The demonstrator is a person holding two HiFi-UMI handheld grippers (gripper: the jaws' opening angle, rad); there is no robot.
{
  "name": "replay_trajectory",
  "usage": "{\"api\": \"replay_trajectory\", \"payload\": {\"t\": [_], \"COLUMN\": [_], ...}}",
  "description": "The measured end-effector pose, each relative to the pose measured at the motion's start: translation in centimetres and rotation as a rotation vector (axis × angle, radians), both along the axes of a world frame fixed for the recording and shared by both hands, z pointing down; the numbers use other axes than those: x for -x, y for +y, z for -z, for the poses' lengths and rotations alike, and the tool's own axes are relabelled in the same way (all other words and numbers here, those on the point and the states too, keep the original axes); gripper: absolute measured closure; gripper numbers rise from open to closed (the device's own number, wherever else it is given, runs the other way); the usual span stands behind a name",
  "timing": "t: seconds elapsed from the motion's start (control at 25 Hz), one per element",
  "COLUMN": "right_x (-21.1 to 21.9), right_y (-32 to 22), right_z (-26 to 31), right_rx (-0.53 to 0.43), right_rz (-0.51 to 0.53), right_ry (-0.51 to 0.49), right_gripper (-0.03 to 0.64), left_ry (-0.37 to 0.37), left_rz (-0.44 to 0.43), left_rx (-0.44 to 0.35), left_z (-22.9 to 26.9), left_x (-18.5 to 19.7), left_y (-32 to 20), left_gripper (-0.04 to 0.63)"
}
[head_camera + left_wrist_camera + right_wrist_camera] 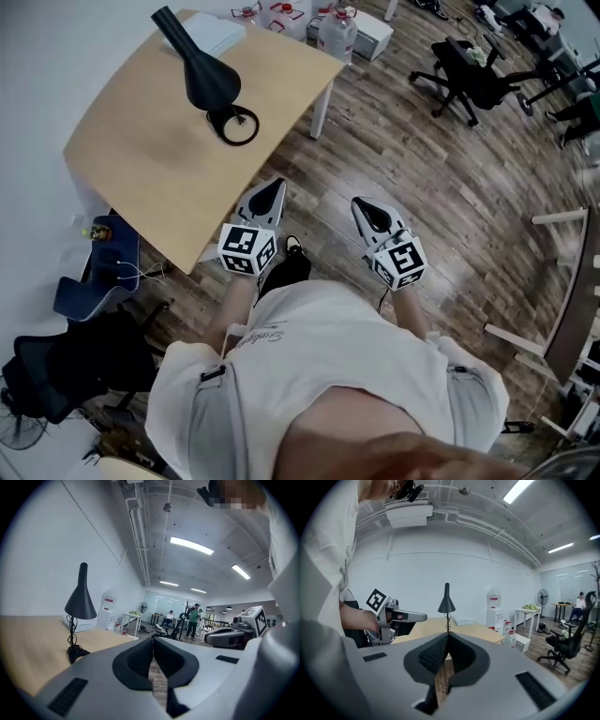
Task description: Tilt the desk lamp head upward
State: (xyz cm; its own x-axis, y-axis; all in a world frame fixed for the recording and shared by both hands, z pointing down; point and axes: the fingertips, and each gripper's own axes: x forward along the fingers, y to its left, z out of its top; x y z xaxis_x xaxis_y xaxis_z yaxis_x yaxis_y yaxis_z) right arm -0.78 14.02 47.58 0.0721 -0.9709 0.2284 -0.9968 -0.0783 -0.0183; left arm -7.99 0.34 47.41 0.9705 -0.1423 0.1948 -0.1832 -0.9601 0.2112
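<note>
**Claws shut and empty, lamp standing apart on the table**

Left claw: jaws pressed together at the tips, with nothing between them. Only wood floor shows through the slit lower down.

Right claw: likewise closed tip to tip and holding nothing.

Both claws are held side by side in front of a white shirt. They hang over the floor just off the near edge of the table, with their tips pointing toward it. Neither touches anything.

Lamp: black, standing on the pale wooden table near its right-hand edge, well apart from both claws. Its cone head sits with the wide mouth facing down and the narrow end up. A thin stem, with a cord along it, drops to a ring-shaped base on the tabletop. From the left claw's camera the lamp stands to the left of the jaws. From the right claw's camera it rises directly over the closed tips.

Surroundings: a white box lies on the table behind the lamp. Water bottles stand on the floor past the table's far corner. A black chair stands further right.
</note>
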Motion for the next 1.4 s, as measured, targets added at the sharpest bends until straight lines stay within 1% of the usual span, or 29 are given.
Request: {"api": "replay_trajectory", "payload": {"t": [0.08,0.2,0.32,0.48,0.64,0.76,0.92,1.08,1.2,1.32,1.4], "right_x": [-1.6,-3.4,-4.2,-4.9,-6.5,-8.4,-10.6,-13.2,-15.1,-16.5,-17.0], "right_y": [-2.7,-7.2,-10.4,-13.9,-16.7,-19.0,-22.8,-27.5,-30.9,-33.7,-35.2], "right_z": [0.4,0.8,0.7,-0.5,-1.5,-2.5,-3.5,-4.0,-4.3,-4.4,-4.6], "right_rx": [0.003,-0.006,-0.009,0.025,0.048,0.066,0.07,0.074,0.076,0.074,0.076], "right_rz": [0.011,0.02,0.036,0.088,0.124,0.171,0.272,0.415,0.52,0.596,0.647], "right_ry": [0.013,0.028,0.02,0.009,-0.005,-0.02,-0.043,-0.024,-0.007,-0.024,-0.024], "right_gripper": [0.623,0.621,0.621,0.621,0.621,0.621,0.621,0.621,0.621,0.621,0.621], "left_ry": [0.01,0.001,-0.013,-0.02,-0.042,-0.055,-0.081,-0.093,-0.117,-0.14,-0.139], "left_rz": [-0.007,-0.018,-0.01,0.032,0.095,0.153,0.239,0.363,0.46,0.545,0.599], "left_rx": [-0.008,-0.029,-0.017,0.0,0.037,0.036,0.043,0.083,0.11,0.145,0.148], "left_z": [0.5,0.4,0.0,-0.5,-1.7,-1.9,-2.4,-3.2,-3.9,-4.5,-4.5], "left_x": [-1.6,-3.2,-4.3,-4.6,-4.9,-5.8,-7.0,-8.5,-9.2,-9.9,-10.4], "left_y": [-1.9,-4.8,-7.3,-10.2,-13.0,-14.8,-17.3,-19.7,-20.9,-21.6,-22.3], "left_gripper": [0.58,0.58,0.58,0.58,0.58,0.58,0.58,0.58,0.58,0.58,0.58]}}
